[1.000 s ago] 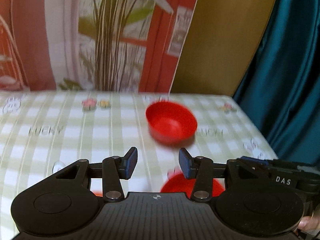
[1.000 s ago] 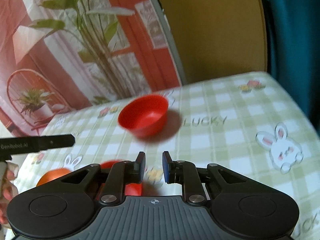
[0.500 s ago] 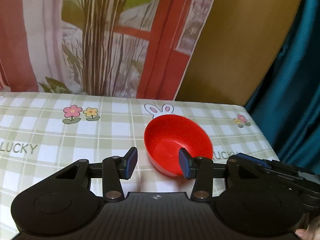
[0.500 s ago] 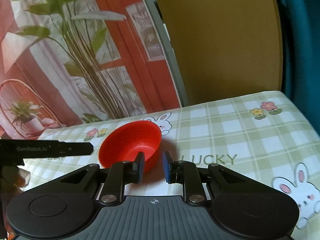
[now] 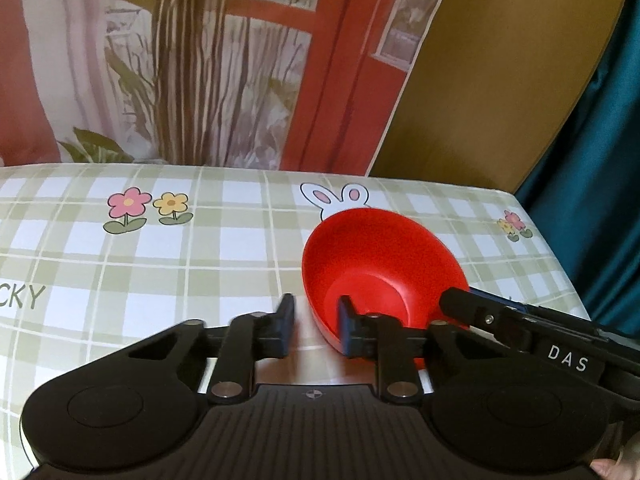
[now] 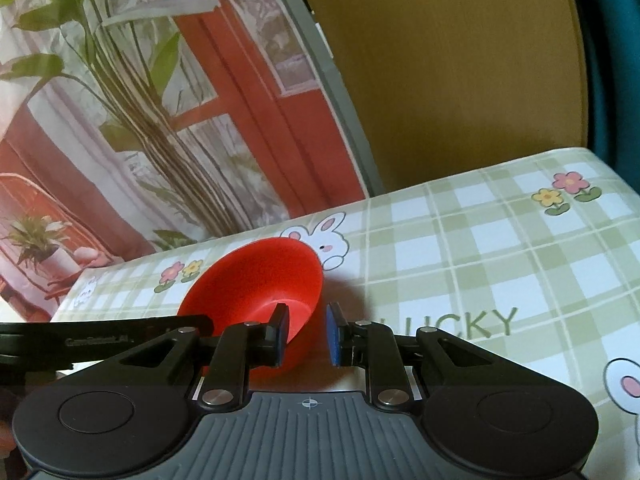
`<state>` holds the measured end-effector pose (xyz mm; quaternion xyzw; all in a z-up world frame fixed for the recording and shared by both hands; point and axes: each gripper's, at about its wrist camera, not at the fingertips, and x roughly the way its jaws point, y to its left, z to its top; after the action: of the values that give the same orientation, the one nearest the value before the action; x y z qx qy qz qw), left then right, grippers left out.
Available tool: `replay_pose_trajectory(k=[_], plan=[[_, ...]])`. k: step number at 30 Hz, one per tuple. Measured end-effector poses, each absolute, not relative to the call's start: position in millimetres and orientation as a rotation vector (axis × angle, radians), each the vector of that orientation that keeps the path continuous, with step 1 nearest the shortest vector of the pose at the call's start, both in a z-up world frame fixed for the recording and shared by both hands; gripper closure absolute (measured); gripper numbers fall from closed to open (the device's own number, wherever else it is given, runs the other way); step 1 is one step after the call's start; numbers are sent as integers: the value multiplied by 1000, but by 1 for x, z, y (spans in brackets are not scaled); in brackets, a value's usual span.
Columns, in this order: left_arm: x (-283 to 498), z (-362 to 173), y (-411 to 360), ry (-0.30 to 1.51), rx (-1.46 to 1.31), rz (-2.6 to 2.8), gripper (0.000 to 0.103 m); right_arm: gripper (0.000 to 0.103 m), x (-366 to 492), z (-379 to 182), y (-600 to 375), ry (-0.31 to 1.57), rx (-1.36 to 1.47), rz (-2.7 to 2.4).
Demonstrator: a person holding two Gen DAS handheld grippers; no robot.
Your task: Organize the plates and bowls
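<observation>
A red bowl (image 5: 380,264) sits tilted on the checked tablecloth (image 5: 160,272), near the back right corner. My left gripper (image 5: 316,332) is closing on the bowl's near left rim, with its right finger inside and its left finger outside. In the right wrist view the same bowl (image 6: 256,276) lies just ahead. My right gripper (image 6: 306,332) keeps a narrow gap, with its left finger over the bowl's inside and its right finger outside the wall. I cannot tell if its pads press. Each gripper shows in the other's view: the right gripper (image 5: 448,300), the left gripper (image 6: 202,322).
A printed backdrop with plants and a red door (image 5: 240,60) stands behind the table, beside a brown board (image 5: 500,80). A teal curtain (image 5: 592,160) hangs past the table's right edge (image 5: 560,280). A fingertip (image 5: 608,474) shows at the bottom right.
Both grippers moved forward and down to the bowl, which now looks much larger. The left jaws narrowed around its rim. Red dishes near the bottom of the earliest frames are out of view.
</observation>
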<state>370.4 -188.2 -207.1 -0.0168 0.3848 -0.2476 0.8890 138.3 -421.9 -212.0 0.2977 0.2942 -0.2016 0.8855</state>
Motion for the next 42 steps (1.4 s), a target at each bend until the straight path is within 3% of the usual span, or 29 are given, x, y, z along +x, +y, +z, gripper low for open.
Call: replay_pose_trajectory(k=[6,24,42], plan=[[368,-205,-186,795,-35,-524,89,89,138,-205,-417,612,622,-422],[296,-148,-163,683,1,-509,88,88,107,-143,-369,537,607,-412],[234,-130,-141,632,15,-499,87,88,71,-115,-325,511,590,-403]])
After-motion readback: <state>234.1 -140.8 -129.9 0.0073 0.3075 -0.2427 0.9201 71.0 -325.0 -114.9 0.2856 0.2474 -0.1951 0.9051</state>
